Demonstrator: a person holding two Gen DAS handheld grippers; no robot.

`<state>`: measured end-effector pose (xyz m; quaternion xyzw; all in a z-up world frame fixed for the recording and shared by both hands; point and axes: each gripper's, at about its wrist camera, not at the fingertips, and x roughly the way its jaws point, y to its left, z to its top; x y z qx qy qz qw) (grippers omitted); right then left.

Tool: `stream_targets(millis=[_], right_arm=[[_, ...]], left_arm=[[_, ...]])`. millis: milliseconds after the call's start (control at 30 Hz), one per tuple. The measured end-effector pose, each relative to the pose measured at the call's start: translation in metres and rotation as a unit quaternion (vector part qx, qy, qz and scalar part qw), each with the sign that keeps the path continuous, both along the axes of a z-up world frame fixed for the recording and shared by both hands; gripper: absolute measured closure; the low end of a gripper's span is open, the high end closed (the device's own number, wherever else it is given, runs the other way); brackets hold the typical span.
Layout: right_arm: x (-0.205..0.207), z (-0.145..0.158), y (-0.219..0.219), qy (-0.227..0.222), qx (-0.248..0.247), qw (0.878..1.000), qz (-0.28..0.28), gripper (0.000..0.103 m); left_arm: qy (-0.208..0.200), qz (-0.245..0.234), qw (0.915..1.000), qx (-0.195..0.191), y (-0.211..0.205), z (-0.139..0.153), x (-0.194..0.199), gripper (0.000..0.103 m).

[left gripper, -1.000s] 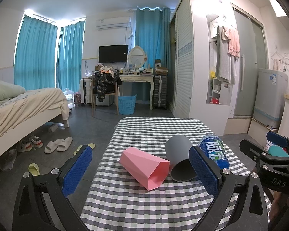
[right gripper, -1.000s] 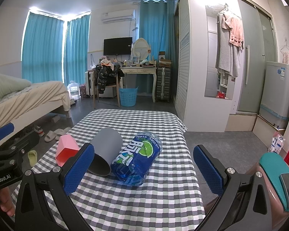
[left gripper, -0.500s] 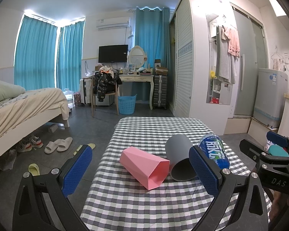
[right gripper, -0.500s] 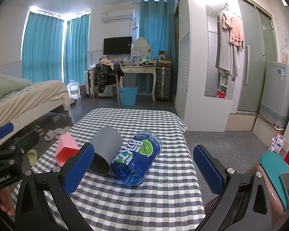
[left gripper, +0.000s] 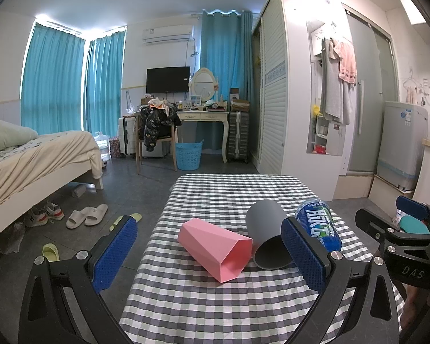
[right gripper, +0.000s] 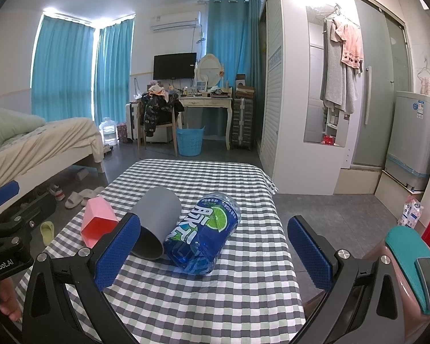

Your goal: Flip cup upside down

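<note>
the left gripper (left gripper: 209, 253) hangs over the near end of the checked tablecloth (left gripper: 203, 301) with its blue-padded fingers (left gripper: 114, 250) spread wide and holding nothing. between those fingers, a little ahead of the tips, lies the pink faceted cup (left gripper: 215, 248) on its side, mouth turned toward the camera and to the right. touching its rim on the right is the grey cup (left gripper: 266, 236), also on its side with its open mouth facing the camera; the right finger's pad partly covers it. just beyond that finger lies a blue plastic bottle (left gripper: 318, 223) with a green lime label, close beside the grey cup.

the right gripper (right gripper: 215, 250) is likewise spread wide and empty. here the bottle (right gripper: 203, 238) sits between the fingers, nearer the left one, and shows its full label. the grey cup (right gripper: 154, 215) is partly hidden behind the left finger's pad (right gripper: 117, 253), and the pink cup (right gripper: 96, 219) lies outside that finger, only its closed base end and one side visible.

each view catches the other gripper at its edge: the right one (left gripper: 398, 229) in the left view, the left one (right gripper: 5, 229) in the right view. only the right view shows a pink and teal object (right gripper: 412, 269) beyond the right finger, off the table.
</note>
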<state>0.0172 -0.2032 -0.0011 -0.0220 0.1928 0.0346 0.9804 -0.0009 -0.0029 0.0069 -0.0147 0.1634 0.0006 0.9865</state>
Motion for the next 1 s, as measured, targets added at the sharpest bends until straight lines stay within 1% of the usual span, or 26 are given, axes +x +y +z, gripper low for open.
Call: stream_targets(millis=[267,400,533,600,767,867,933,1000], right_arm=[[0.000,-0.002,-0.001,0.003,-0.002,1.000,-0.005,0.000],[0.006,-0.003,0.000,0.015,-0.003,1.000,-0.015,0.000],[0.025,-0.007,0.004,0.052,-0.011,0.998,-0.032,0.000],[0.040,-0.013,0.004,0.078,-0.005,0.996,-0.040,0.000],[0.070,-0.029,0.006,0.133,0.007,0.990,-0.051,0.000],[0.085,-0.039,0.008,0.155,0.010,0.986,-0.059,0.000],[0.092,-0.043,0.006,0.170,0.033,0.983,-0.054,0.000],[0.098,-0.046,0.007,0.181,0.042,0.981,-0.048,0.003]], left_arm=[[0.001,0.001,1.0000,0.000,0.000,0.001,-0.001,0.000],[0.007,0.003,1.0000,-0.004,0.002,0.004,0.000,0.000],[0.039,0.013,0.9992,0.000,0.003,-0.002,0.015,0.000],[0.064,0.016,0.9978,-0.003,0.003,-0.007,0.026,0.000],[0.103,0.022,0.9944,-0.003,0.003,-0.020,0.043,0.000],[0.120,0.019,0.9926,-0.008,0.004,-0.025,0.048,0.000],[0.126,0.018,0.9918,-0.010,0.006,-0.027,0.049,0.000],[0.131,0.016,0.9912,-0.015,0.008,-0.028,0.050,0.000]])
